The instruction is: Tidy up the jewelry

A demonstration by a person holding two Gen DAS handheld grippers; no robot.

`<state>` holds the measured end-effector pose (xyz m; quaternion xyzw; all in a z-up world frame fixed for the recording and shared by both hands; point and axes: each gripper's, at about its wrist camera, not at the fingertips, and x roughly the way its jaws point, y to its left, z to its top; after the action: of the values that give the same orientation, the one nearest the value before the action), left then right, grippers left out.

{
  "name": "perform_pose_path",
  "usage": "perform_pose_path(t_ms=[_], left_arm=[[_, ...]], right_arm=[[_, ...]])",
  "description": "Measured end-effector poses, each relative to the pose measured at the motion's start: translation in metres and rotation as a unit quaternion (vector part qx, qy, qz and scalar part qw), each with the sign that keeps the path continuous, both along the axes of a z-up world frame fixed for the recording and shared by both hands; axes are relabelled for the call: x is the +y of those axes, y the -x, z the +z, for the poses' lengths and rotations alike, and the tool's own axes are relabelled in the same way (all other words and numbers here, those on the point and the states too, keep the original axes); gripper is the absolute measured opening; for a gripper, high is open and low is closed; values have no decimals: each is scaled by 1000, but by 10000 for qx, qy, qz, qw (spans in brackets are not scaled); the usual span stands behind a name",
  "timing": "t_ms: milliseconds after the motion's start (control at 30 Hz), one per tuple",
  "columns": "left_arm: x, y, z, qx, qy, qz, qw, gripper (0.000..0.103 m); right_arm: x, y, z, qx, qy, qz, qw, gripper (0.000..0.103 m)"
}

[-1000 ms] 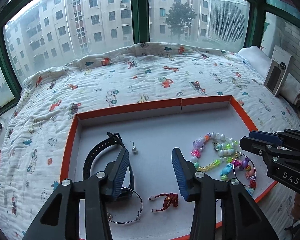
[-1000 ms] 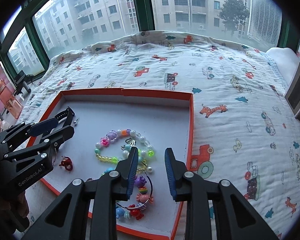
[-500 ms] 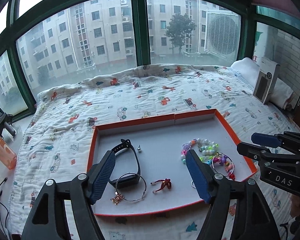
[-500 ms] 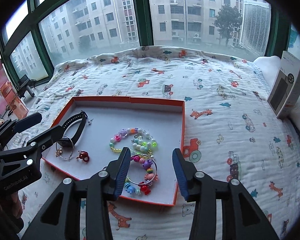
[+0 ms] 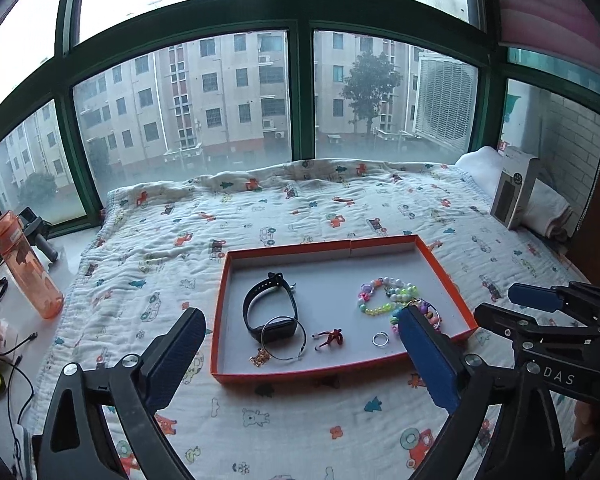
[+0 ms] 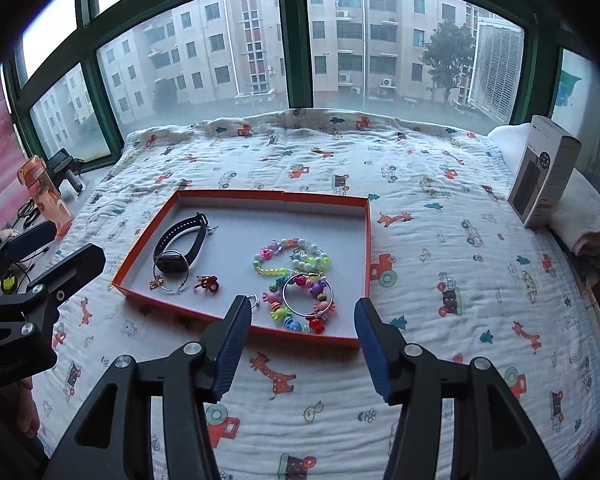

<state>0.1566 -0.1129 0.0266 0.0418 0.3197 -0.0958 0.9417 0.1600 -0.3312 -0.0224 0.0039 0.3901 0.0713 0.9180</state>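
An orange-rimmed tray [image 5: 220, 320] [image 6: 367, 240] lies on the patterned bed cover. Inside it are a black watch band [image 5: 256, 300] [image 6: 180, 236], a thin silver bangle [image 5: 282, 338] [image 6: 171, 278], a red clip [image 5: 332, 338] [image 6: 207, 283], a small silver ring [image 5: 380, 338] [image 6: 253, 300] and bead bracelets [image 5: 384, 296] [image 6: 292, 258]. My left gripper [image 5: 300, 344] hangs above the tray's near side, its jaws opening wide and holding nothing. My right gripper [image 6: 302, 338] hovers over the tray's near edge, its jaws opening too, nothing between them. Each gripper also shows in the other's view.
An orange water bottle [image 5: 24, 264] and cables sit on the sill at the left. A grey box [image 5: 514, 188] [image 6: 544, 184] leans on folded white towels [image 6: 588, 224] at the right. Green-framed windows close off the far side.
Both grippers have pulled back and risen from the tray, so it looks smaller. Both pairs of jaws have spread wider. The jewelry lies where it was.
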Motion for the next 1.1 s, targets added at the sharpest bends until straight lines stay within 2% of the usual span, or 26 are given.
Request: perform_pose_path(t_ms=[167, 400, 500, 833, 967, 1100], left_arm=[[15, 26, 9, -72, 54, 63, 9999, 103], [29, 58, 19, -249, -55, 192, 9995, 103], [37, 69, 23, -294, 47, 270, 9992, 103], [54, 97, 31, -534, -3, 556, 9970, 103], [60, 102, 32, -516, 40, 619, 9967, 103], [68, 107, 33, -396, 276, 595, 9971, 103]], right_arm=[[5, 17, 5, -57, -19, 2, 10000, 60], [12, 39, 14, -198, -27, 36, 9998, 61], [16, 46, 17, -243, -23, 64, 9997, 62], [23, 66, 20, -370, 37, 109, 9992, 62], [25, 72, 21, -406, 36, 137, 9991, 62], [27, 78, 24, -481, 59, 171, 9987, 62]])
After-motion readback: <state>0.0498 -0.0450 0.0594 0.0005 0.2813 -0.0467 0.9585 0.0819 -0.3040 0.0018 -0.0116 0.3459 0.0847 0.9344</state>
